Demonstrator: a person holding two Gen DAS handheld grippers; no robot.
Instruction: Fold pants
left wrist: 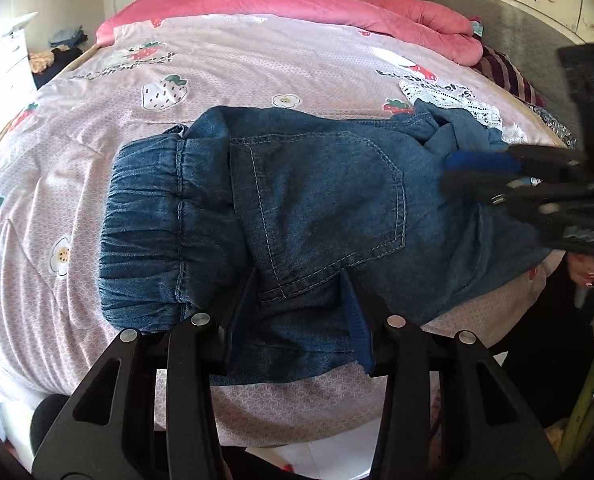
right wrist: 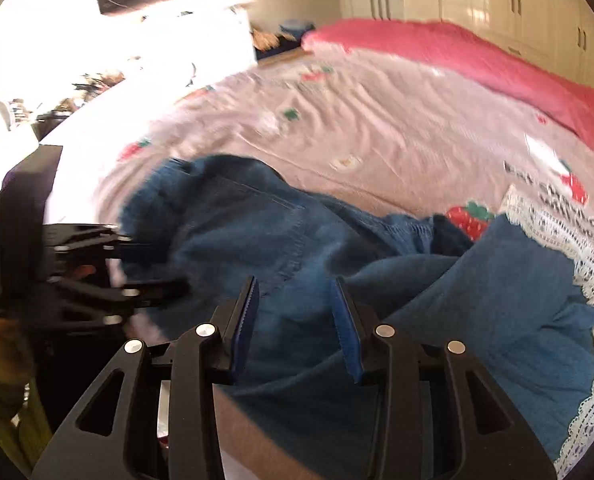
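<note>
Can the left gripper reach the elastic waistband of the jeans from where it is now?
Probably yes. The left gripper is open over the jeans, and the waistband lies flat just to its left with nothing on it. The right gripper is at the far side, out of the way.

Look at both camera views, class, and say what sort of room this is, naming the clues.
Most likely a home bedroom. The denim pants lie on a bed with a strawberry-print sheet, a pink quilt sits at its far side, and white wardrobe doors line the wall.
</note>
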